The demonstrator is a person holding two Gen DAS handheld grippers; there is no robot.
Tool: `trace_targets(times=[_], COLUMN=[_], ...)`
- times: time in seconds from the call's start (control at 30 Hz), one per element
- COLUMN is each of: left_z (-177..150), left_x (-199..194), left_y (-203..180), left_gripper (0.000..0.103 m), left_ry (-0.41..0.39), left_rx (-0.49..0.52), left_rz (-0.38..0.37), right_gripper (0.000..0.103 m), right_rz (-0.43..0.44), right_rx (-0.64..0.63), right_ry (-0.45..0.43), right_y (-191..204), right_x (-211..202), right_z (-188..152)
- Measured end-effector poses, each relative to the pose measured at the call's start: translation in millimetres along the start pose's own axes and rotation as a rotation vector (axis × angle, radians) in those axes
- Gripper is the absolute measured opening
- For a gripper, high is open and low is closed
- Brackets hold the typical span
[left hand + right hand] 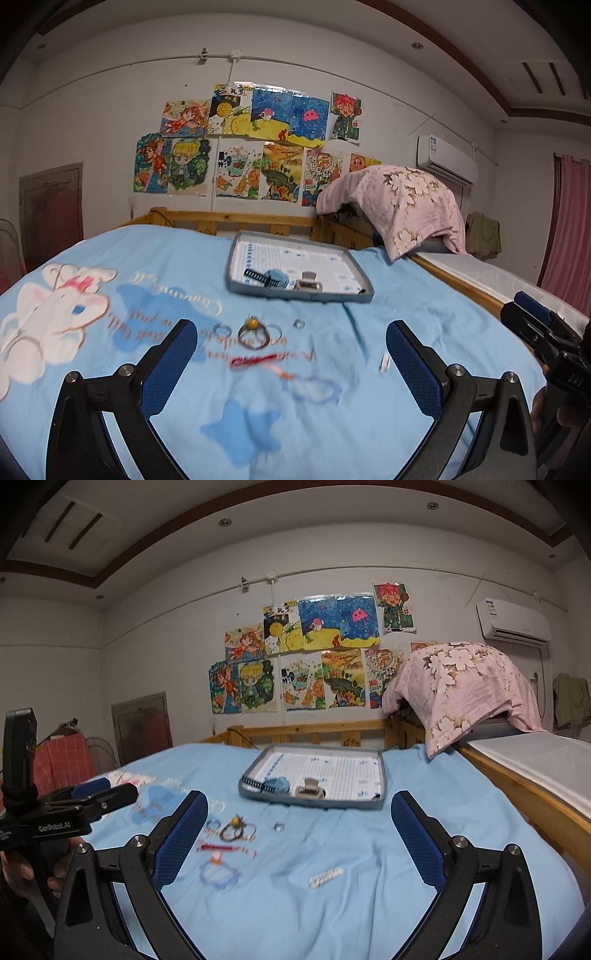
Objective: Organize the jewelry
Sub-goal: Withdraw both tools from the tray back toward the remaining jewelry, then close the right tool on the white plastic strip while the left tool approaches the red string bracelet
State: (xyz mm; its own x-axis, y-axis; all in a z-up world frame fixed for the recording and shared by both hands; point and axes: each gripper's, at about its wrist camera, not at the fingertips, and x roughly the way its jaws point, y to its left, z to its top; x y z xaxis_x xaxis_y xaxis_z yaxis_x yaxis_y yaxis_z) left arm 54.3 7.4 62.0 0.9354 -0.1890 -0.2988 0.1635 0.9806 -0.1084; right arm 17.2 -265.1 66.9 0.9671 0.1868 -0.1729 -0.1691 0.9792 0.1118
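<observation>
Clearly, we held both the left gripper (pixel 291 354) and right gripper (pixel 299 834) wide apart and empty. The rings (pixel 255 334) lay on the bed cover (pixel 406 317), beyond the left gripper, nearer to it; the grey tray (pixel 364 280) stood farther.

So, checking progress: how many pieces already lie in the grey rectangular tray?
3, along its near edge: a black toothed strip at left, a blue fabric piece beside it, a beige clip to their right. Blur may hide smaller ones.
</observation>
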Motion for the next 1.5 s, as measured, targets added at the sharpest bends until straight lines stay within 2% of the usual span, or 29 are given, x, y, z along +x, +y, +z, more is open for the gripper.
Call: trace_targets(times=[0.27, 0.4, 0.53, 0.63, 0.83, 1.1, 1.33, 1.5], left_z=[-34, -47, -45, -37, -16, 11, 23, 15], left_x=[-26, -20, -9, 1, 19, 51, 90, 125], left_y=[16, 29, 39, 45, 48, 42, 42, 47], left_gripper=[0.103, 0.103, 0.103, 0.103, 0.103, 0.103, 0.103, 0.103], left_ry=[0.019, 0.069, 0.098, 0.104, 0.075, 0.023, 0.011, 0.060], left_rx=[0.002, -0.005, -0.013, -0.017, -0.034, -0.023, -0.029, -0.040], left_rz=[0.039, 0.062, 0.070, 0.078, 0.082, 0.091, 0.099, 0.108], right_gripper=[0.098, 0.098, 0.098, 0.098, 0.098, 0.098, 0.098, 0.098], right_rz=[-0.031, -0.024, -0.026, -0.037, -0.036, -0.030, -0.038, -0.051], right_rx=[-0.046, -0.033, -0.024, -0.040, -0.069, -0.038, -0.025, 0.001], right_ry=[0.055, 0.106, 0.147, 0.134, 0.059, 0.004, -0.008, 0.035], right_y=[19, 21, 16, 14, 15, 13, 12, 3], right_x=[-23, -20, -7, 1, 25, 70, 107, 135], right_z=[-34, -51, -59, -53, -17, 12, 14, 2])
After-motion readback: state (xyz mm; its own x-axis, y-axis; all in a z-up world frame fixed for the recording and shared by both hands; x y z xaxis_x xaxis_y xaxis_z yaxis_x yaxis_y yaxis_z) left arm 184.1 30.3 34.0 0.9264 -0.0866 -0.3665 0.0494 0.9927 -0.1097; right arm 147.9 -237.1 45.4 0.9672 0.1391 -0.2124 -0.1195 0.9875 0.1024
